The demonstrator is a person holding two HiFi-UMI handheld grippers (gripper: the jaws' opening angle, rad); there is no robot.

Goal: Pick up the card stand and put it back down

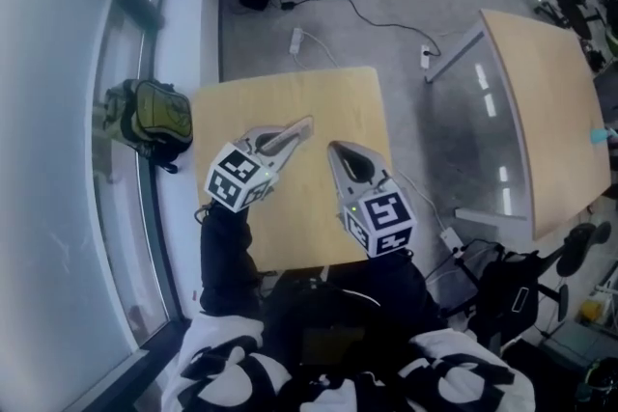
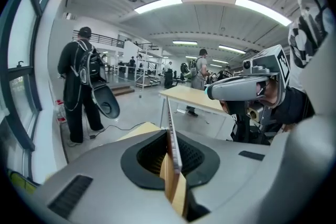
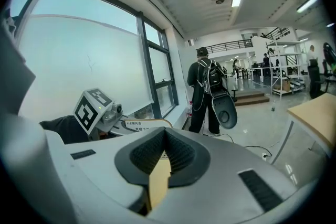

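Pick-up looking done: left gripper (image 1: 295, 132) is clamping its jaws tight on the thin white flat card stand (image 2: 172, 136), holding it above the small light-wood square table (image 1: 290, 96). Right gripper (image 1: 338, 151) is sitting closed, empty. Set-down is remaining.

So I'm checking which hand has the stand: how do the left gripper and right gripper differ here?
The left gripper is shut on the card stand, seen edge-on between its pads; the right gripper is shut on nothing. In the head view the left points up and right, the right up and left. Both hang above the wooden table.
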